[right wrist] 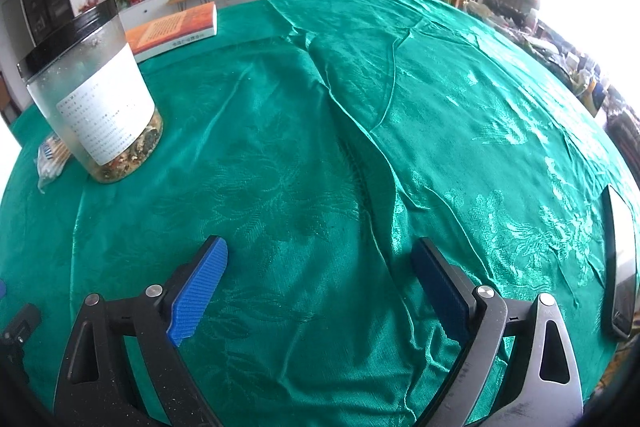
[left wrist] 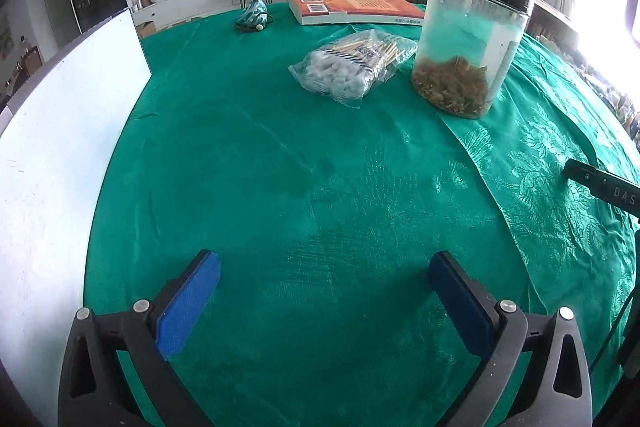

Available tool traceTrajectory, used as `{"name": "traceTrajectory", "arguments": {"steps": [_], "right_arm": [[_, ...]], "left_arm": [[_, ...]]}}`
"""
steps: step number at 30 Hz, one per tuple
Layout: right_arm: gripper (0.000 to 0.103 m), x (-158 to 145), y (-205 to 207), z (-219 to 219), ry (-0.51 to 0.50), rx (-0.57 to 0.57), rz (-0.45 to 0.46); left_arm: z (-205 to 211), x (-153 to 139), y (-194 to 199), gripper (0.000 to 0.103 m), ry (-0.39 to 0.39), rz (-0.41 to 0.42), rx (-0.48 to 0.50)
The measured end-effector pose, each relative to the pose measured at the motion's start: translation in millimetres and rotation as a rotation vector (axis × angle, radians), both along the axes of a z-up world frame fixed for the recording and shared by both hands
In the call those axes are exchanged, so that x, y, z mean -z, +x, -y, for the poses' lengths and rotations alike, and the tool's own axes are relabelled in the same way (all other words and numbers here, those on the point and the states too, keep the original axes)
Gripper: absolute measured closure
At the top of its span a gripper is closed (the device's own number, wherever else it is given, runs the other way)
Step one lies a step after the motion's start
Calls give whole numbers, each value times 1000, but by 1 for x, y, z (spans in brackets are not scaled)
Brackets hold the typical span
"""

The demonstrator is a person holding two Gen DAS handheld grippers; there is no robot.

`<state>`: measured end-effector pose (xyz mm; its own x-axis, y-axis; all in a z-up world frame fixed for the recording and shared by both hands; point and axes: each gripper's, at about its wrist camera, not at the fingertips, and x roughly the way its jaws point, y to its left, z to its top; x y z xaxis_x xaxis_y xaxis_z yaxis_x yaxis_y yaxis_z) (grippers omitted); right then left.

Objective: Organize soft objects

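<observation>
The right gripper [right wrist: 320, 263] hovers with its jaws wide apart over a wrinkled green tablecloth [right wrist: 400, 107]. A black-lidded jar [right wrist: 92, 95] stands far left, a book [right wrist: 172, 31] behind it.

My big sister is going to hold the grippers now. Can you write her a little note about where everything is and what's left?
Left gripper: open, holding nothing, over bare green tablecloth.
Right gripper: open, holding nothing, over the same cloth.
Soft things: clear plastic bag of cotton swabs lies beside the clear jar with black lid; a small teal fabric bundle sits at the far edge, left of the orange book.
Done: nothing visibly gathered; both soft items lie apart.
Left: pick up each one and put them together.
</observation>
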<state>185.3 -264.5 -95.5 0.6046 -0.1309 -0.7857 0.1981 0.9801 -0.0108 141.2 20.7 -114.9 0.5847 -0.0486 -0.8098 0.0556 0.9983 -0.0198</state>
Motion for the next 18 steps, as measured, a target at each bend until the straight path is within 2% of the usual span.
{"name": "traceTrajectory", "arguments": {"steps": [18], "right_arm": [[8,0,0,0,0,0,0]], "left_arm": [[0,0,1,0,5,0,1]]}}
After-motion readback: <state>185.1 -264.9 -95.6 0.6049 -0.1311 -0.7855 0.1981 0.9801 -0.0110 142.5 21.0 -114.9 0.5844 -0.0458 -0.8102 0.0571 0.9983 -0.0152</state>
